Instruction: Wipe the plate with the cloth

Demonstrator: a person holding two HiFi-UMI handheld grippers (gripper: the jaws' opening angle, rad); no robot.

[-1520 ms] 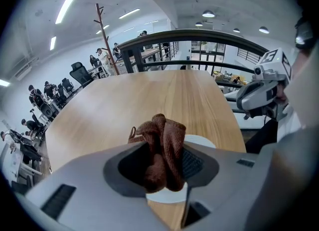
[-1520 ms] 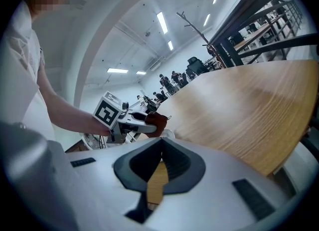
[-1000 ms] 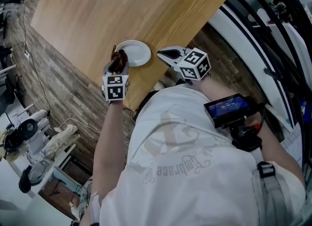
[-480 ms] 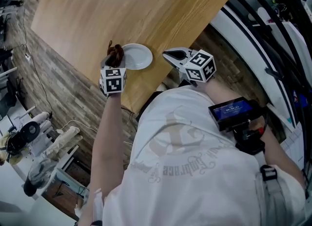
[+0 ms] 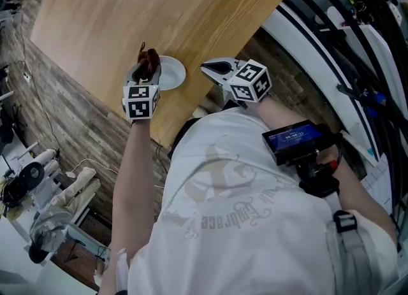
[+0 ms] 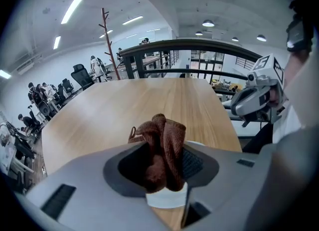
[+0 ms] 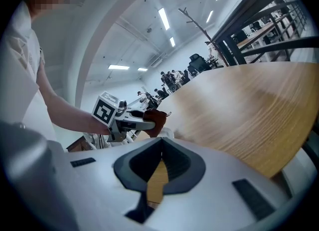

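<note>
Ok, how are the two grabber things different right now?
The left gripper is shut on the brown cloth; the right gripper has its jaws together with nothing between them. The left gripper is over the white plate; the right gripper is off to the side, by the edge of the table, apart from the plate. Both are grey and carry a cube with square markers.

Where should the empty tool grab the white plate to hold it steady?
I'd pinch the rim of the plate on the side nearest the right tool, coming in low from the right. It lies flat on the table, so only the raised edge gives a hold, and the left tool with the cloth covers the far side.
</note>
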